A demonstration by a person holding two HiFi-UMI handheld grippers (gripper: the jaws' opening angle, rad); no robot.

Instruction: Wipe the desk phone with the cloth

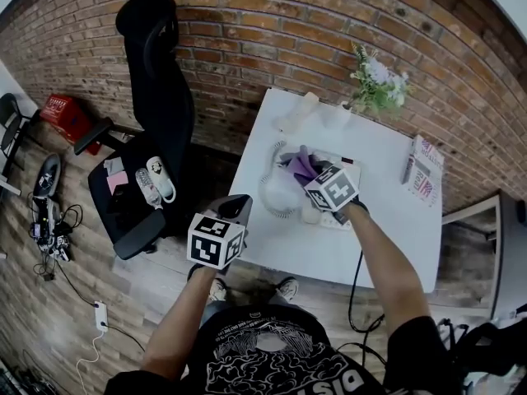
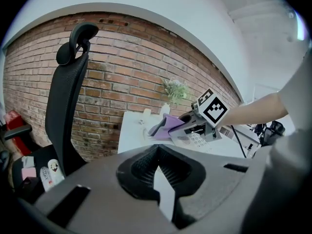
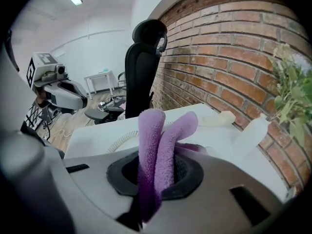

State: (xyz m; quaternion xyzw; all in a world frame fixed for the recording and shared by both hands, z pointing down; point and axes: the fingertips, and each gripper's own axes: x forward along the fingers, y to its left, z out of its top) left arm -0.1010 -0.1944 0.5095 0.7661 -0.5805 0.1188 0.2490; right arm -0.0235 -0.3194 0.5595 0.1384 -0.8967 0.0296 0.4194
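The white desk phone (image 1: 323, 215) sits on the white table (image 1: 387, 237), its coiled cord (image 1: 275, 197) looping off to the left. My right gripper (image 1: 306, 169) hovers over the phone, shut on a folded purple cloth (image 1: 297, 164). In the right gripper view the cloth (image 3: 161, 140) sticks up out of the jaws as two folds. The left gripper view shows the cloth (image 2: 168, 126) hanging over the phone (image 2: 192, 139). My left gripper (image 1: 238, 207) stays off the table's front left corner, jaws together and holding nothing.
A black office chair (image 1: 156, 89) stands left of the table with handsets (image 1: 155, 183) on its seat. A potted plant (image 1: 379, 81), a pale bottle (image 1: 300, 109) and a booklet (image 1: 422, 173) sit along the table's far and right sides. Cables (image 1: 49, 229) lie on the floor.
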